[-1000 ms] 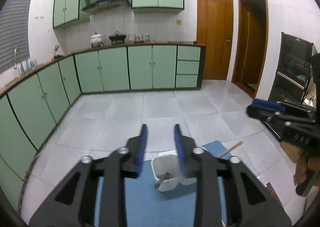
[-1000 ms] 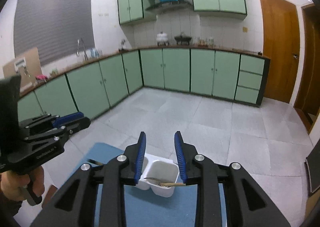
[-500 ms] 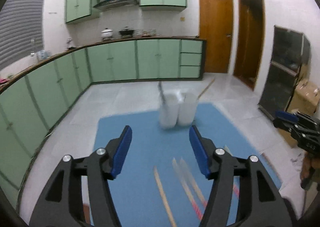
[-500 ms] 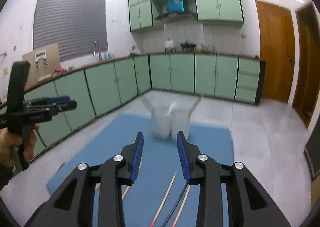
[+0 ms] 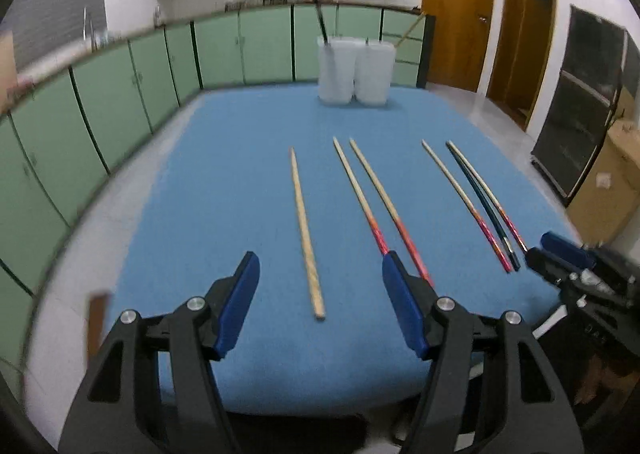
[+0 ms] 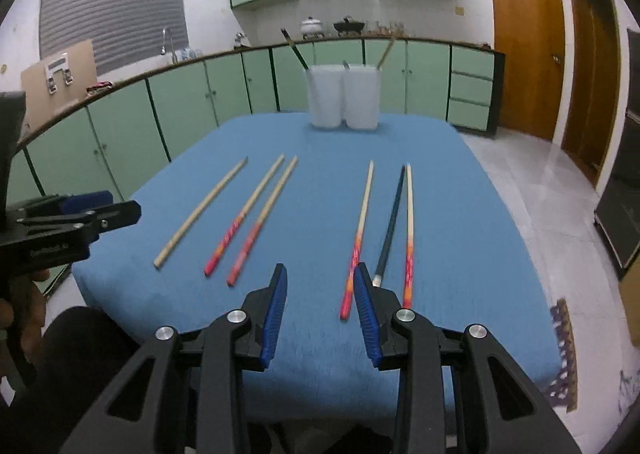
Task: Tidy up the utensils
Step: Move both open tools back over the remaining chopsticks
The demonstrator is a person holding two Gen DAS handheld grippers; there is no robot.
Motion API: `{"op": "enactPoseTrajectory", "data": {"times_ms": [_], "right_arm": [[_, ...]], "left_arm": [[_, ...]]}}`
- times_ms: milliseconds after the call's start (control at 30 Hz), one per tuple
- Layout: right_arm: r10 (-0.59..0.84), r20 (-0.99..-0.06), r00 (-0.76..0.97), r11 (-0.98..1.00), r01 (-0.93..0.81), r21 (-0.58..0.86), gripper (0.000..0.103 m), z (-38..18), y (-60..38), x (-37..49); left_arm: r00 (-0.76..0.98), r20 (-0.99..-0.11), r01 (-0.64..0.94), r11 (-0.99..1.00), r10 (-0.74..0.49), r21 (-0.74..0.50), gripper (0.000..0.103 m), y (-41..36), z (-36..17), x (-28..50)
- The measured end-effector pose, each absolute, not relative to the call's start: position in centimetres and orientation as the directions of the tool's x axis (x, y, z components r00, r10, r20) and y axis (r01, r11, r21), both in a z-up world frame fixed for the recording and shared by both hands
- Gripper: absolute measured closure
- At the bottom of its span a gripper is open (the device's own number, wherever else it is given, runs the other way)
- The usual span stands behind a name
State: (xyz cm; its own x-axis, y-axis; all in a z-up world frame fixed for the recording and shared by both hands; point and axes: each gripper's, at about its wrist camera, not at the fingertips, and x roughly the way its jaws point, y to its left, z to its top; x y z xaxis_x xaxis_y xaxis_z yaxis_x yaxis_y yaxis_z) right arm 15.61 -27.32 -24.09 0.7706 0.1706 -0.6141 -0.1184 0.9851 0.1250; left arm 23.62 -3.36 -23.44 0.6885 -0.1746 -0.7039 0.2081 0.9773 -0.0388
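Observation:
Several chopsticks lie on the blue table (image 5: 224, 182): a plain wooden one (image 5: 306, 232), a red-ended pair (image 5: 380, 210), and a group of three with a dark blue one (image 5: 482, 206). Two white cups (image 5: 354, 70) stand at the far edge, each holding a utensil. My left gripper (image 5: 320, 286) is open and empty over the near end of the plain chopstick. My right gripper (image 6: 320, 294) is open and empty near the table's front edge, beside a red-ended chopstick (image 6: 358, 238) and the dark blue one (image 6: 390, 224). The cups (image 6: 344, 96) also show in the right wrist view.
Green kitchen cabinets (image 6: 188, 98) line the far walls. Wooden doors (image 6: 524, 50) stand at the right. A dark oven cabinet (image 5: 580, 110) and a cardboard box (image 5: 608, 190) are to the right of the table. Tiled floor (image 6: 532, 174) surrounds the table.
Both grippers have pulled back from the cups to the table's near edge and tilted down. The left jaws have opened wider. The chopsticks now lie in view.

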Motion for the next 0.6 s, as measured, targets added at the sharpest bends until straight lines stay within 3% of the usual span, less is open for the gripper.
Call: {"op": "enactPoseTrajectory", "data": {"times_ms": [467,600], "right_arm": [[0.157,-0.682,0.714,0.987,-0.087,0.137,0.075,-27.6,-27.5,16.9],[0.146,-0.688,0.711,0.989,-0.084,0.123,0.079,-27.8,-27.1,17.3]], "left_arm": [[0.615,-0.772,0.188,0.981,-0.161,-0.055,0.064,-4.5,-28.0,24.3],[0.616,-0.770,0.189,0.980,-0.165,-0.059,0.064,-4.5,-28.4,24.5]]}}
